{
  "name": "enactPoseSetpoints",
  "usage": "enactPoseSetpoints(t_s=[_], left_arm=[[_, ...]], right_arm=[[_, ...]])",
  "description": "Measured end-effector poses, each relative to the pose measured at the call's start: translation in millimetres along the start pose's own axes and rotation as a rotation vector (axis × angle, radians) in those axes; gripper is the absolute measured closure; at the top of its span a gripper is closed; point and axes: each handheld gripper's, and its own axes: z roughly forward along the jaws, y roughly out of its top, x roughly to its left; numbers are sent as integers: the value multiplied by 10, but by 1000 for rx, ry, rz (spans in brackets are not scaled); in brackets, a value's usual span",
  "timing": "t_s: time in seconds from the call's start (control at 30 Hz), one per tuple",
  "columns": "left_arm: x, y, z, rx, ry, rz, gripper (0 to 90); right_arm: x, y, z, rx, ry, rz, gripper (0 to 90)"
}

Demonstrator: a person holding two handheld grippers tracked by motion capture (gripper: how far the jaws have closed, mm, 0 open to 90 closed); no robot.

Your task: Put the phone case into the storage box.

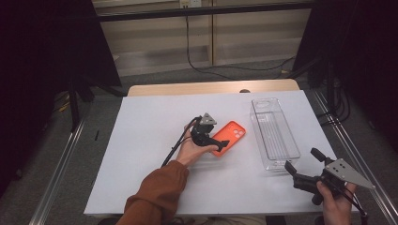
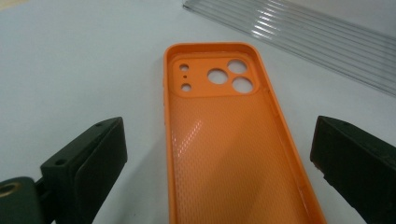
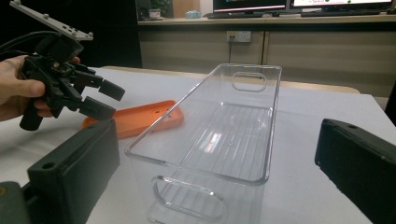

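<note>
Bare table (image 1: 155, 154) left of orange case (image 1: 230, 136); clear bin (image 1: 274, 133) blocks its right

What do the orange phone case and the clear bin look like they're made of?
The phone case looks like soft silicone or rubbery plastic: matte orange, with a fine dotted texture inside and only a faint sheen. The bin looks like hard clear plastic, likely acrylic: see-through, glossy, with ribbed floor and bright reflections.
</note>
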Motion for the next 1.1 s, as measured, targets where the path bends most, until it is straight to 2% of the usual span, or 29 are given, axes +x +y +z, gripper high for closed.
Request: enactPoseSetpoints(t_s=[0.03, 0.2, 0.3, 0.5, 0.7, 0.87, 1.0, 1.07, 1.1], left_arm=[[2, 5, 18, 2, -1, -9, 38], [-32, 36, 97, 26, -18, 14, 38], [-57, 64, 137, 31, -7, 16, 39], [-68, 48, 236, 54, -3, -12, 46], [-63, 74, 267, 80, -3, -17, 45], [-92, 94, 306, 115, 14, 10, 33], [-115, 95, 326, 123, 34, 26, 44], [-143, 93, 340, 135, 51, 54, 39], [-148, 94, 342, 135, 55, 47, 37]], right_arm=[[-1, 0, 0, 0, 0, 0, 0], [1, 0, 0, 2, 2, -3, 0], [-1, -1, 1, 2, 2, -2, 0], [1, -3, -2, 3, 3, -5, 0], [0, -3, 5, 5, 4, -6, 0], [0, -4, 3, 4, 3, -8, 0], [-1, -4, 1, 5, 3, -8, 0], [-1, -4, 3, 4, 4, -8, 0], [-1, -4, 4, 6, 2, -9, 0]])
